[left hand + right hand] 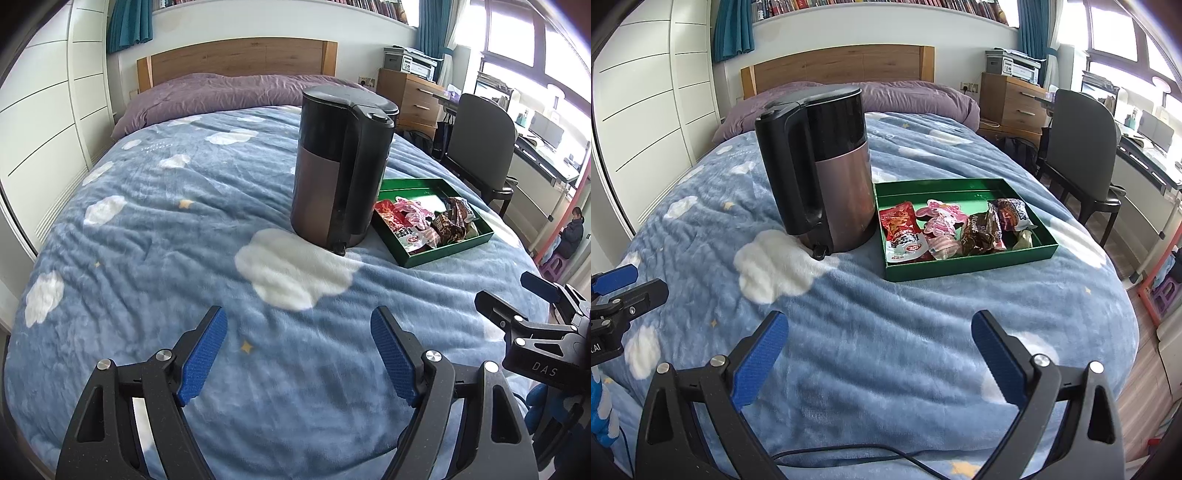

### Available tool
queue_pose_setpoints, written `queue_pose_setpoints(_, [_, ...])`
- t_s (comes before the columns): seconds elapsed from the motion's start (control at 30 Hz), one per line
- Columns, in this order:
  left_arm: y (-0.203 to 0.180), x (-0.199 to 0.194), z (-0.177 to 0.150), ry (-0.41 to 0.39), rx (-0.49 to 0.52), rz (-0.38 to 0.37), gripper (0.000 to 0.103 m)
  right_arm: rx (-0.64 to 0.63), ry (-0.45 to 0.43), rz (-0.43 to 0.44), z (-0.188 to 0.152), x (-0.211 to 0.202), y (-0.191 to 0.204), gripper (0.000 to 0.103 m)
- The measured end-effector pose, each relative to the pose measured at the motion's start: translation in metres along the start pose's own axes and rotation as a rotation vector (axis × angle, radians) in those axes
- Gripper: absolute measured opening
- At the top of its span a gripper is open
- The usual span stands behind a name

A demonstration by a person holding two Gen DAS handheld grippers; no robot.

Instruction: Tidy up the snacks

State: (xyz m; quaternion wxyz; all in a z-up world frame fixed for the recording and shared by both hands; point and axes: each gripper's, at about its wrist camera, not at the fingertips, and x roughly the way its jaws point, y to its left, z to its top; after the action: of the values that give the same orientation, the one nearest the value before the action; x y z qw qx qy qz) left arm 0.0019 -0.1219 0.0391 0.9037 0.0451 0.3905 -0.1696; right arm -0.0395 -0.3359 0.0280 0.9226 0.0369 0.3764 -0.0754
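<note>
Two grippers hang above the fleecy blue cloud-print blanket [886, 332], and we see both spread wide with nothing between their ribbed blue pads: the left gripper [299, 332] and the right gripper [879, 339] touch nothing. The snacks [953, 229], crinkly red, pink and brown wrappers, lie in a shallow rectangular green tray [967, 267] just beside a tall cylindrical kettle [827, 177] of black plastic and brushed metal. In the left view the kettle hides the tray's near-left corner; wrapper print stays unreadable.
</note>
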Motion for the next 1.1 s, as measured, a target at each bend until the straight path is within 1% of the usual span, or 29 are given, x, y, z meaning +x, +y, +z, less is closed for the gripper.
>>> queue_pose_setpoints(0.1, [0.0015,-0.0005,0.0007,-0.004,-0.005,-0.005,0.084,0.003,-0.001,-0.004,0.0008,-0.0003,-0.0009,0.103])
queue_pose_setpoints(0.17, [0.0017,-0.0012,0.0010,-0.007,-0.005,-0.007,0.085,0.006,-0.002,-0.005,0.0013,0.0002,-0.0019,0.103])
queue_pose_setpoints(0.57, [0.0031,-0.0023,0.0024,-0.019,0.002,-0.014,0.086,0.009,-0.003,-0.008,0.0016,0.0005,-0.0044,0.103])
queue_pose_setpoints(1.1, [-0.0004,-0.0006,-0.0001,-0.012,0.015,-0.023,0.086,0.000,0.008,-0.012,-0.0016,0.0036,-0.0041,0.103])
